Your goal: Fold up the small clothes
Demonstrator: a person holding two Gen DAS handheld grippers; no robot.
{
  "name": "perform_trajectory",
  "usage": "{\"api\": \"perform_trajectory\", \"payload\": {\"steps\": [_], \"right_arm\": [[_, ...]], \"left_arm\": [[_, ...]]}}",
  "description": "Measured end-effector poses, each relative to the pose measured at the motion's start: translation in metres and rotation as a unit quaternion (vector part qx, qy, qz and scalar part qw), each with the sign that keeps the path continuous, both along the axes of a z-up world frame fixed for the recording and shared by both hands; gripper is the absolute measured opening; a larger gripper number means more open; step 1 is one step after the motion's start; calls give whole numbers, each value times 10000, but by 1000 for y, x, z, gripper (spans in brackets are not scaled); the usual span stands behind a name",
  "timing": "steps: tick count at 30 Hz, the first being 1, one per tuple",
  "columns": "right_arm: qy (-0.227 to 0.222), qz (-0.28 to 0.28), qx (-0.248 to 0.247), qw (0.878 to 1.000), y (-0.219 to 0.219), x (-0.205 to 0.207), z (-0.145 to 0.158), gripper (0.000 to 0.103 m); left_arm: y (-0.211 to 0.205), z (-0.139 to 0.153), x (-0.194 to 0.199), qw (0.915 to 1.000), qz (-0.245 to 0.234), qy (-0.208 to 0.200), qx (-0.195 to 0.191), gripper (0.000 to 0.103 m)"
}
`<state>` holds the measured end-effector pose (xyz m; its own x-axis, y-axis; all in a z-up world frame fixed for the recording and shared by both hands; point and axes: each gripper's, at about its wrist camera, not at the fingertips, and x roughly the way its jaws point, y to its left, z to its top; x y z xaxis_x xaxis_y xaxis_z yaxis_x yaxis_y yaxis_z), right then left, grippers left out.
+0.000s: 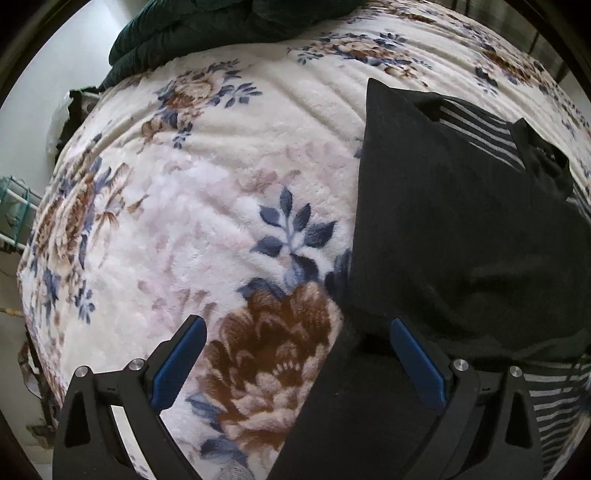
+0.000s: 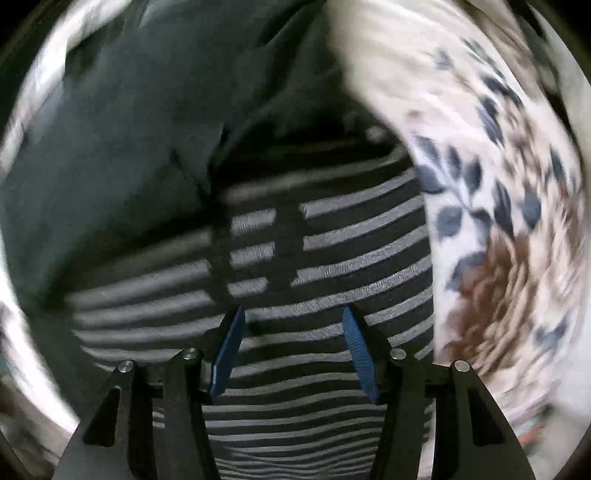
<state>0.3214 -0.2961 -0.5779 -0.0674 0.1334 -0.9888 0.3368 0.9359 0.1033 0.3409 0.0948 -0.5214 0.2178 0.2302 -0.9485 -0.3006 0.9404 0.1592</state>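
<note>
A black garment point(image 1: 461, 229) lies flat on the right part of the floral blanket point(image 1: 221, 206), on top of a black-and-grey striped garment point(image 1: 480, 129). My left gripper point(image 1: 299, 332) stands wide open and points down at the black garment's left edge. Its right finger point(image 1: 417, 362) is over the black cloth and its left finger point(image 1: 181, 362) is over the blanket. In the blurred right wrist view my right gripper point(image 2: 293, 317) is open above the striped garment point(image 2: 332, 236), which shows between its blue pads point(image 2: 229, 350). The black garment point(image 2: 129, 147) lies beyond, to the left.
A dark green quilted cover point(image 1: 207, 29) is bunched at the far end of the bed. The blanket's left edge point(image 1: 33, 258) drops to a pale floor with a teal rack point(image 1: 14, 206). Floral blanket point(image 2: 498, 221) fills the right of the right wrist view.
</note>
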Motion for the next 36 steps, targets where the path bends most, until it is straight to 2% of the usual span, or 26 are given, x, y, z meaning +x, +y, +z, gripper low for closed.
{"api": "perform_trajectory", "payload": {"steps": [2,3,4,7,8,10,13,14,16,17,20,22,23,25,27,28,29,30,32,36], "right_arm": [[-467,-683,401,9958,-13,9,17,58],[-667,-826,515,9930,-14,18,23,58],[-821,-848,554,9915,-12,29,27,58],[-1084,-295,191,9935,21,72,24,58],[-1054,60,-5,9944,37,85,16,58],[-615,676,-619,9939,54,97,-4,55],[-413,981,-750,9915,53,69,-11,55],[-199,1040,-730,9917,52,53,-14,55],[25,914,-413,9950,40,25,-17,55],[-32,801,-307,9963,35,18,-15,55],[-553,74,-1,9984,5,4,1,55],[-949,-481,346,9937,-16,6,11,55],[-999,-606,539,9917,-20,13,10,55],[-817,-767,937,9893,-22,25,-3,56],[-163,-819,1223,9890,-10,32,-31,55],[-50,-815,1199,9894,-5,33,-35,54],[-149,-706,978,9926,5,39,-34,35],[-233,-566,806,9949,10,40,-29,6],[-415,-371,628,9965,21,40,-16,6],[-1146,-99,345,9928,22,54,40,6]], "left_arm": [[-4,0,2,9999,-88,-13,107,102],[-6,0,3,9998,-133,-11,136,102],[-8,-1,5,9997,-172,2,157,102],[-16,-5,10,9993,-322,99,186,102],[-19,-6,11,9990,-359,148,202,102],[-24,-8,12,9989,-405,195,165,102],[-28,-9,8,9990,-407,203,36,102],[-29,-9,7,9989,-416,214,22,102],[-31,-12,6,9987,-452,254,-1,102],[-31,-12,5,9986,-454,261,-13,102],[-29,-12,3,9988,-416,253,-47,102],[-26,-10,3,9990,-374,236,-54,102],[-25,-10,4,9991,-363,231,-54,102],[-22,-9,4,9992,-325,227,-51,102],[-19,-7,6,9994,-275,210,-57,102],[-19,-6,6,9994,-264,199,-54,102],[-18,-5,7,9995,-251,183,-39,102],[-17,-3,8,9996,-236,159,-24,102],[-14,0,10,9997,-202,111,-33,102],[-10,7,19,9999,-138,-20,-68,102]]}}
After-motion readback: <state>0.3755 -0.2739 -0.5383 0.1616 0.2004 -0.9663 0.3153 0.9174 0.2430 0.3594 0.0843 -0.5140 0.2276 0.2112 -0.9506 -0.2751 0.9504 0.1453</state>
